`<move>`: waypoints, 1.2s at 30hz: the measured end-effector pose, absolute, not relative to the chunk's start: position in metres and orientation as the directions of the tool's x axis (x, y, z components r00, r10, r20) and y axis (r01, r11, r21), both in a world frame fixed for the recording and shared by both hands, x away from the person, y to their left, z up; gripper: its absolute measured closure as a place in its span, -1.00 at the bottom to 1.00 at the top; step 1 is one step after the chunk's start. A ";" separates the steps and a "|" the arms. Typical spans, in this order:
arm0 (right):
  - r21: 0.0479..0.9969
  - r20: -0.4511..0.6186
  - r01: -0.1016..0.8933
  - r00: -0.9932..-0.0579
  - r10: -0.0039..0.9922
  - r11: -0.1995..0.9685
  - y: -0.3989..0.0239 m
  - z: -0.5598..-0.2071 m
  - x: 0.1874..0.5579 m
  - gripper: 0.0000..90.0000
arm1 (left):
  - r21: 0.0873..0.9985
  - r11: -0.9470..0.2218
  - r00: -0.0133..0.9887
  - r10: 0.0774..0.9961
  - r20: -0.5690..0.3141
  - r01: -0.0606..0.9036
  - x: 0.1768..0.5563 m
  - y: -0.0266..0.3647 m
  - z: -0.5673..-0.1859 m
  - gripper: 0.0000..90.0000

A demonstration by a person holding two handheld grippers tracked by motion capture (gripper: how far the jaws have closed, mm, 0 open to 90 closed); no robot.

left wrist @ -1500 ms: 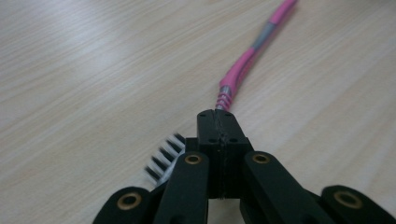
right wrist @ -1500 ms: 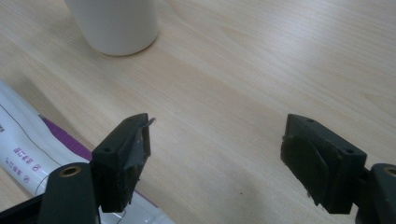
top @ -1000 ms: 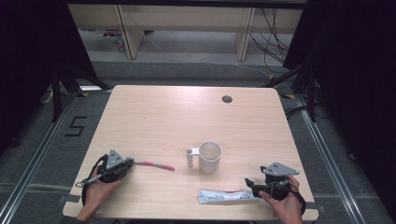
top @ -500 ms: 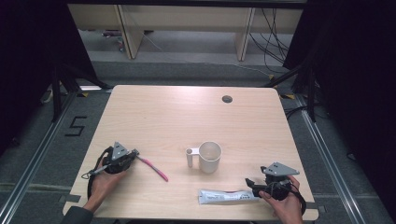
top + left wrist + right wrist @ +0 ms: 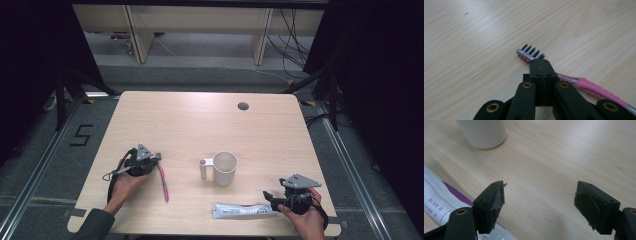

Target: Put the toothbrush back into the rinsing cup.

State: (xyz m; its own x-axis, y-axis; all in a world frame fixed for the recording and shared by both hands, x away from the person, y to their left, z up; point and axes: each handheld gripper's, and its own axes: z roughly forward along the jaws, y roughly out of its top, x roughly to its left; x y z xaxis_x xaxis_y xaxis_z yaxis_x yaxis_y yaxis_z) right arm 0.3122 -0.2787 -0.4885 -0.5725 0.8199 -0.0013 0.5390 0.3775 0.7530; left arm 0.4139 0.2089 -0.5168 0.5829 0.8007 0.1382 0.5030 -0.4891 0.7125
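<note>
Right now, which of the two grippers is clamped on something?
The left gripper: its jaws are shut on the pink toothbrush near its head. The right gripper stands open over bare table beside the toothpaste tube.

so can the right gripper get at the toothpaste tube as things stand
Probably yes: the right gripper, jaws open, sits right at the end of the toothpaste tube, with only bare table between them.

l gripper (image 5: 159,159) clamped, r gripper (image 5: 540,205) agape
</note>
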 end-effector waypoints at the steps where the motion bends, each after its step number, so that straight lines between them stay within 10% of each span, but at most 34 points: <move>1: 0.754 -0.009 0.535 -0.572 0.820 0.381 -0.279 -0.488 0.312 -0.45 | 0.716 -0.481 0.580 0.804 0.130 0.506 0.414 0.208 -0.516 0.92; 17: 0.741 0.028 0.559 -0.579 0.815 0.372 -0.279 -0.488 0.312 -0.45 | 0.679 -0.414 0.577 0.816 -0.018 0.606 0.391 0.194 -0.496 0.16; 36: 0.748 0.027 0.562 -0.557 0.830 0.353 -0.277 -0.487 0.309 -0.44 | 0.614 -0.471 0.602 0.799 -0.008 0.633 0.395 0.187 -0.502 0.30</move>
